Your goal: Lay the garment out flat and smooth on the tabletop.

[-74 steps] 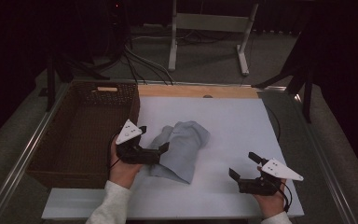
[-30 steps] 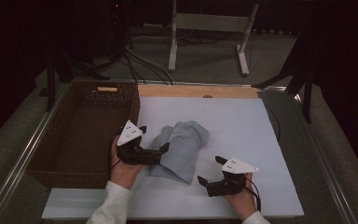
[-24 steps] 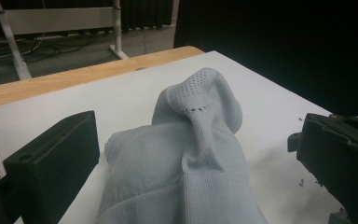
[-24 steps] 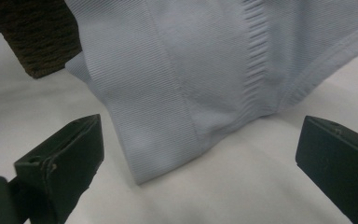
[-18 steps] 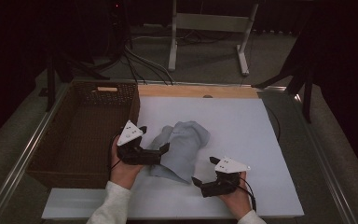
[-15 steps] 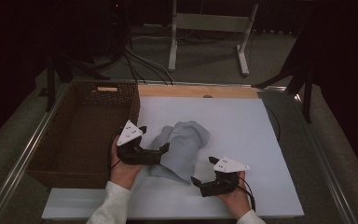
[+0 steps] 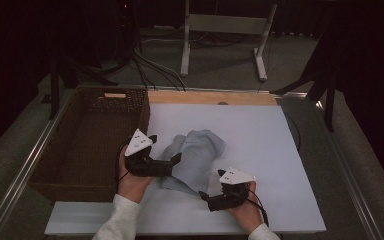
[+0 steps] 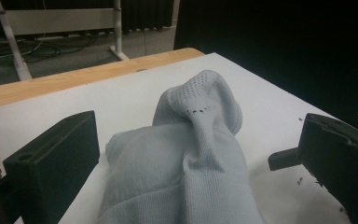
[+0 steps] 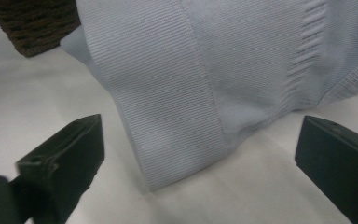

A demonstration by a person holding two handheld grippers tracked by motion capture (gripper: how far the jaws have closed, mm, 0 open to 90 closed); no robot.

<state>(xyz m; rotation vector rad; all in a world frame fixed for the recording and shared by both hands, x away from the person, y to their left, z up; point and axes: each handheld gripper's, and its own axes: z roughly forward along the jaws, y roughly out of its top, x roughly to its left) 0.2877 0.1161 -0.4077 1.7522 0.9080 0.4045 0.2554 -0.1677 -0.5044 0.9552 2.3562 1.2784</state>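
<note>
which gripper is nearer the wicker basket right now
Left. The left gripper sits just beside the wicker basket, at its table-side wall, jaws open over the pale blue garment. The right gripper is across the garment, near its front hem.

pale blue garment (image 7: 196, 156), crumpled, mid-table

White sleeves (image 7: 117, 220); black grippers, pale three-cornered top plates, trailing black cables
</note>
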